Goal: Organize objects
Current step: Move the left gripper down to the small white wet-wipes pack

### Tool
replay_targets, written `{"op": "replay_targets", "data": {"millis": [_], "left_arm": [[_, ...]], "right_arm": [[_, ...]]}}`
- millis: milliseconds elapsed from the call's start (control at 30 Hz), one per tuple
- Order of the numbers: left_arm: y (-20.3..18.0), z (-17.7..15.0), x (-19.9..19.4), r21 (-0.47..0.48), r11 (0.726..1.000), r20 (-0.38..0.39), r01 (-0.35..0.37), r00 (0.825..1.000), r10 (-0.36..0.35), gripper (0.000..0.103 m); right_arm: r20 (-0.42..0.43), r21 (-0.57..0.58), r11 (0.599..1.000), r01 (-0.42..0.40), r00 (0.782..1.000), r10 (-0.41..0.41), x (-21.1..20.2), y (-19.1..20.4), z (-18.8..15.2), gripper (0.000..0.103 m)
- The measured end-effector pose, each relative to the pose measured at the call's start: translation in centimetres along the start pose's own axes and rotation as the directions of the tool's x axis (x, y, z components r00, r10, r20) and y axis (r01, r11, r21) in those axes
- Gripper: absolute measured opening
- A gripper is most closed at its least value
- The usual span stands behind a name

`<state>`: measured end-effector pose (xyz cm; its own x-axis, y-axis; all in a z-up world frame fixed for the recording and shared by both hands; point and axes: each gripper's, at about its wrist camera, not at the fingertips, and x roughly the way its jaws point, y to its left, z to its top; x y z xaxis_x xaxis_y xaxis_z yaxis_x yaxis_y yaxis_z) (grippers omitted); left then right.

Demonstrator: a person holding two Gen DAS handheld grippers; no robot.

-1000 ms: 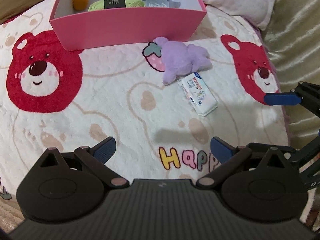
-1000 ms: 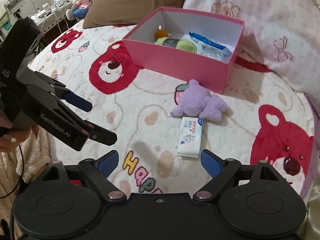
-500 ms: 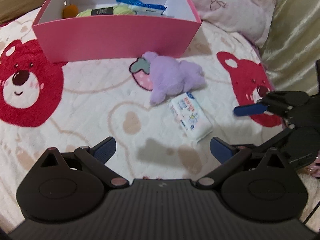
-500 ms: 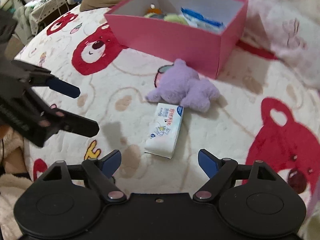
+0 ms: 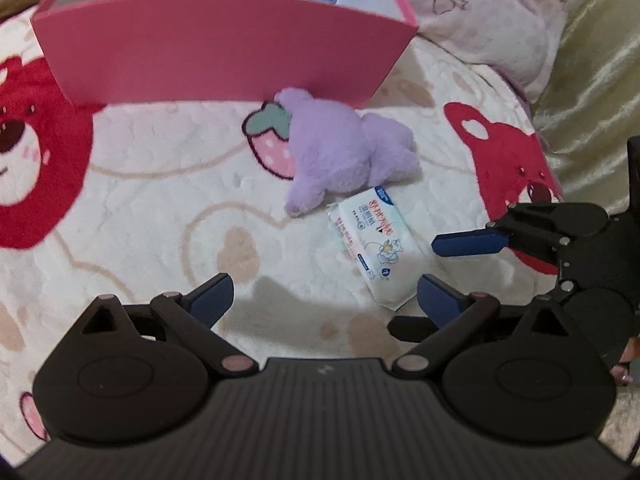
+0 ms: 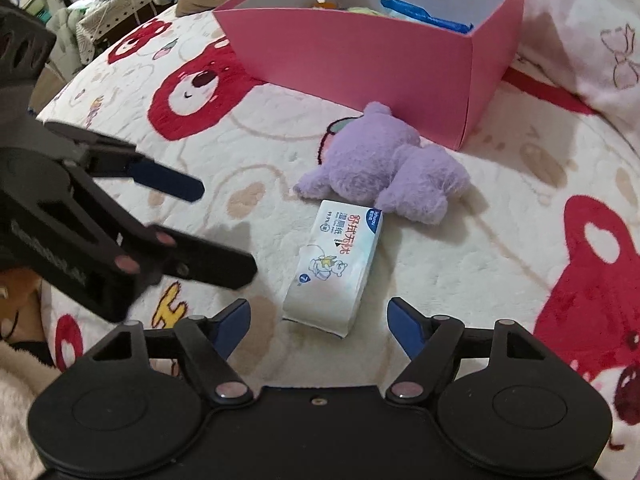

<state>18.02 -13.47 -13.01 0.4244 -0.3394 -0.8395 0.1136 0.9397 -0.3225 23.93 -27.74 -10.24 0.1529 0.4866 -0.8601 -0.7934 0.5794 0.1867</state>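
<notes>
Two hand-held grippers hovered over a bear-print blanket (image 6: 248, 148) as the tidying of loose items went on. The right gripper (image 6: 318, 320) angled down at a white tissue pack (image 6: 334, 268), which lay flat on the blanket at about 12 o'clock from its fingertips, the near end of the pack just between them. Its fingers (image 6: 232, 322) stood spread, not touching the pack, and had just been closing in, apparently to match the pack's width for a pinch across its short sides. The left gripper (image 5: 324, 296), fingers spread and holding nothing, hung beside it at roughly 9 o'clock in the right camera's view, seemingly waiting its turn. A purple plush toy (image 6: 394, 168) lay on its side, touching the far end of the pack at about 1 o'clock. Beyond it stood the pink box (image 6: 360, 52), open-topped and already holding a blue packet (image 6: 424, 14) and other small items, likely the destination for both.
</notes>
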Motion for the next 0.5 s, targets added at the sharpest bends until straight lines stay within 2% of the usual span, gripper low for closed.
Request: {"op": "replay_targets", "data": {"millis": [133, 233, 400, 500], "left_arm": [[0.1, 0.1, 0.8, -0.015, 1.0, -0.003, 0.002, 1.0, -0.002, 0.098], [-0.1, 0.1, 1.4, -0.016, 1.0, -0.01, 0.014, 1.0, -0.014, 0.095], [0.0, 0.3, 2.8, -0.041, 0.998, -0.018, 0.051, 0.999, -0.051, 0.086], [0.1, 0.3, 3.3, -0.054, 0.996, -0.009, 0.073, 0.997, -0.073, 0.079]], "right_arm": [[-0.01, 0.056, 0.998, -0.032, 0.999, 0.032, 1.0, -0.4, -0.2, 0.078], [-0.014, 0.055, 0.998, -0.025, 1.0, 0.025, 1.5, -0.3, -0.2, 0.078], [-0.006, 0.084, 0.996, -0.024, 1.0, 0.024, 2.0, -0.4, -0.1, 0.079], [-0.004, 0.102, 0.995, -0.007, 1.0, 0.008, 2.4, -0.5, 0.0, 0.075]]}}
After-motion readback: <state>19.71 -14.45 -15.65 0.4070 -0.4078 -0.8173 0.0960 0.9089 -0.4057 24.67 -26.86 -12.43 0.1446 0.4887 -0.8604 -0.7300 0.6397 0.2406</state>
